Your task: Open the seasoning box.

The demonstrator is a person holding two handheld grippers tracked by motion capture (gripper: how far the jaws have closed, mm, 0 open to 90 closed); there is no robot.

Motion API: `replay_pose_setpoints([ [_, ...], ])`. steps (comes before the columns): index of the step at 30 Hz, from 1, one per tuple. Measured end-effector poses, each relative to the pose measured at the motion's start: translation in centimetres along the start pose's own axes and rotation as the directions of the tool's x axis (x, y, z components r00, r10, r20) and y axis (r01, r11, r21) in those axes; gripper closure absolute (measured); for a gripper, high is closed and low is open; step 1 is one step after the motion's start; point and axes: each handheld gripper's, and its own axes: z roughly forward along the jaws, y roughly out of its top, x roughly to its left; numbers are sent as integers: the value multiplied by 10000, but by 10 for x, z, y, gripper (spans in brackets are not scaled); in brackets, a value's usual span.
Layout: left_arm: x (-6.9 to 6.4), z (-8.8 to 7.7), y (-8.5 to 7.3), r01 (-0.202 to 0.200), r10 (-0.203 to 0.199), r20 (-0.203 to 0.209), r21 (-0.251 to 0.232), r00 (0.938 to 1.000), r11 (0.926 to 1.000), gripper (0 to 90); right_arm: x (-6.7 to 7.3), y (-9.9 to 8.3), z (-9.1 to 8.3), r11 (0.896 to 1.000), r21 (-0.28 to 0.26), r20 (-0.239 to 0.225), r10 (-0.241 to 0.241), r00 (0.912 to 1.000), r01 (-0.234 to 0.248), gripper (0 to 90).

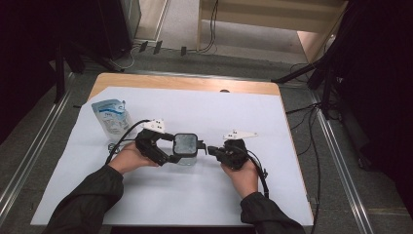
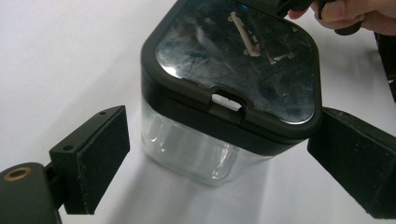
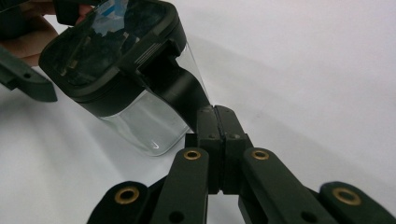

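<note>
At frame centre on the table, the clear jar stands between both tongs. The right tongs pinch its black handle, seemingly steadying it, while the left tongs straddle it wide, probably not yet gripping.

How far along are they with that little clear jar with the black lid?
Done: the right tongs have pinched shut on the jar's black handle, steadying the jar. In hand: the left tongs stand open around the jar, one pad clear of the glass. Left: the lid is still closed, and the pouch behind stands untouched.
</note>
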Motion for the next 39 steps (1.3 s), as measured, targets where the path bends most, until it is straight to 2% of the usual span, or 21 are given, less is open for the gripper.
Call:
replay_pose_setpoints([
  [5, 0, 6, 2, -74, 75, 88, -79, 9999, 9999, 76, 2, 0, 2, 10000, 54, 44, -46, 10000, 46, 900],
  [11, 0, 12, 4, -385, 387, 113, -159, 9992, 9991, 104, 2, 0, 2, 10000, 70, 111, -61, 9999, 60, 900],
  [15, 1, 13, 5, -362, 364, 114, -180, 9993, 9992, 95, 3, 0, 2, 10000, 82, 124, -43, 9999, 42, 900],
  [26, -1, 10, 7, -390, 390, 9, 47, 9992, 9992, 108, 3, 1, 3, 9999, 94, 163, -43, 9999, 42, 900],
  [32, -3, 3, 11, -465, 464, -55, -177, 9989, 9988, 122, 3, 1, 3, 9999, 130, 198, -58, 9998, 55, 900],
  [37, -5, 0, 14, -603, 600, -225, -136, 9979, 9981, 133, 4, 2, 3, 9999, 117, 236, -103, 9997, 100, 900],
  [39, -5, -1, 15, -530, 526, -182, -220, 9985, 9984, 133, 4, 2, 3, 9999, 114, 230, -91, 9997, 88, 900],
])
